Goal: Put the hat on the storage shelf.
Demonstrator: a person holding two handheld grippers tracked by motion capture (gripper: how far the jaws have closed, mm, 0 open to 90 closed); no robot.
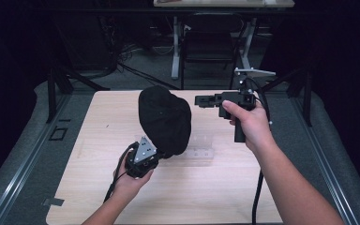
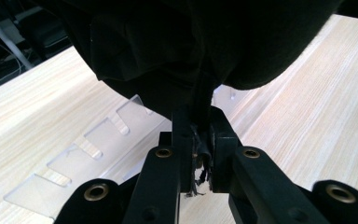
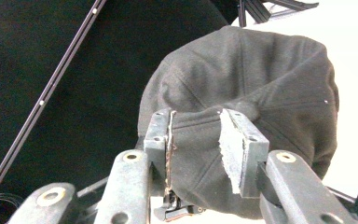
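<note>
A black cap [image 1: 165, 119] hangs above the middle of the light wood table [image 1: 243, 187], held up by its lower edge. My left gripper [image 1: 155, 153] is below it, shut on that edge; in the left gripper view the jaws pinch the cap's black fabric [image 2: 200, 100] at my left gripper [image 2: 199, 140]. My right gripper [image 1: 200, 100] is held level just right of the cap's top and stands open. In the right gripper view the cap [image 3: 261, 79] is seen beyond my right gripper [image 3: 198, 128], whose jaws are spread.
A clear slotted plastic rack [image 1: 200, 146] lies flat on the table under and to the right of the cap, also seen as the rack [image 2: 88, 149]. A dark chair [image 1: 211, 42] and white desk legs [image 1: 175, 51] stand beyond the far edge.
</note>
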